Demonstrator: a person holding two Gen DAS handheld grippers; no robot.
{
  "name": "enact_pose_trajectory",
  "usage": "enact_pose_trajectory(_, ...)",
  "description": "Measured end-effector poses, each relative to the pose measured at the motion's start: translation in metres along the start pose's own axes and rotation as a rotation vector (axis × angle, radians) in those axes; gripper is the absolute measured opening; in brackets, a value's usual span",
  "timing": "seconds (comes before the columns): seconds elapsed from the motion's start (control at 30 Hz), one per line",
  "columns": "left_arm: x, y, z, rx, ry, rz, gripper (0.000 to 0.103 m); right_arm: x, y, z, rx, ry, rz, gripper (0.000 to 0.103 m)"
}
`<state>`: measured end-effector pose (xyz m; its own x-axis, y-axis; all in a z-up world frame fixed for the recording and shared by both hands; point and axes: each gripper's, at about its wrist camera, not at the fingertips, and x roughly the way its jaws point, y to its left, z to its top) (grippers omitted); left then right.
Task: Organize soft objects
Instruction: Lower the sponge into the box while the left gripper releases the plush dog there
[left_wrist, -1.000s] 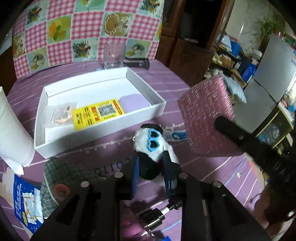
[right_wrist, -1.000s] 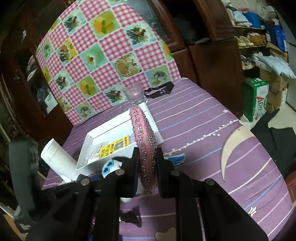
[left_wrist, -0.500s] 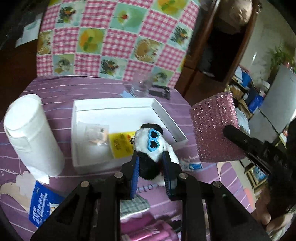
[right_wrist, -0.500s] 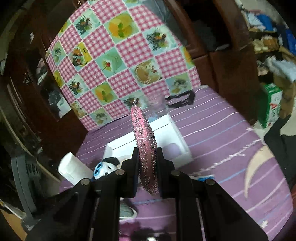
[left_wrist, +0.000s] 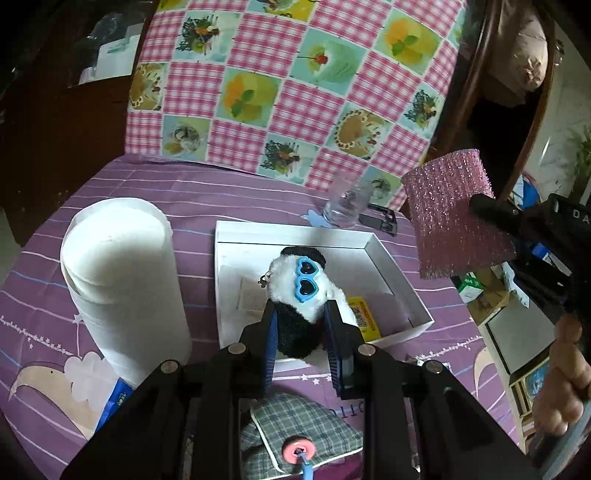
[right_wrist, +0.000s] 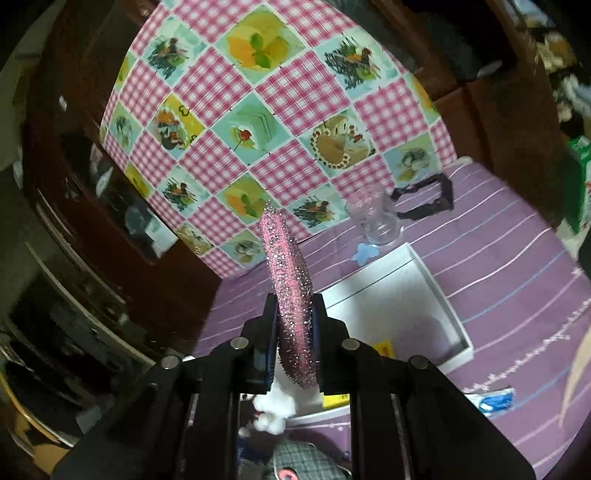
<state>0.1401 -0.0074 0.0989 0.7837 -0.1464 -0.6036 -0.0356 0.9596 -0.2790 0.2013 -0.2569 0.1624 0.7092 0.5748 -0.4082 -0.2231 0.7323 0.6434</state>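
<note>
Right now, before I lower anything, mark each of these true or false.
1. The left gripper holds the panda plush. True.
2. The right gripper is empty. False: its jaws clamp the pink glittery sponge.
3. The white box is empty. False: a yellow packet lies inside.
4. The clear glass stands outside the box, beyond its far wall. True.
5. The paper roll lies on its side. False: it stands upright, left of the box.

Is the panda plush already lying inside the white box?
No, the panda plush is clamped in the left gripper, held above the white box.
</note>
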Motion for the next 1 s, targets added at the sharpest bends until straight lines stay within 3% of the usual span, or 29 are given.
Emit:
enact_pose_trajectory(0.1, 0.003, -0.001, -0.001, 0.013, -0.012, 0.027, 0.023, 0.006, -0.019, 0.0, 0.042, -0.008, 0.061, 0.018)
enact_pose_trajectory(0.3, 0.023, -0.006, -0.01, 0.032, 0.007, 0.101, 0.023, 0.033, -0.046, -0.005, 0.111, 0.073, 0.051, 0.018)
enact_pose_trajectory(0.53, 0.035, -0.012, -0.01, 0.039, 0.017, 0.167, 0.023, 0.047, -0.044, -0.013, 0.098, 0.107, 0.051, 0.018)
enact_pose_trajectory(0.77, 0.042, -0.018, 0.007, 0.06, 0.017, 0.188, 0.023, 0.063, -0.052, -0.023, 0.133, 0.145, 0.06, 0.018)
enact_pose_trajectory(0.87, 0.047, -0.004, 0.009, 0.0, 0.031, 0.143, 0.023, 0.069, -0.058, -0.026, 0.148, 0.159, 0.056, 0.018)
enact_pose_trajectory(1.0, 0.066, 0.019, 0.005, -0.1, 0.14, 0.115, 0.023, 0.08, -0.057, -0.034, 0.136, 0.181, 0.05, 0.018)
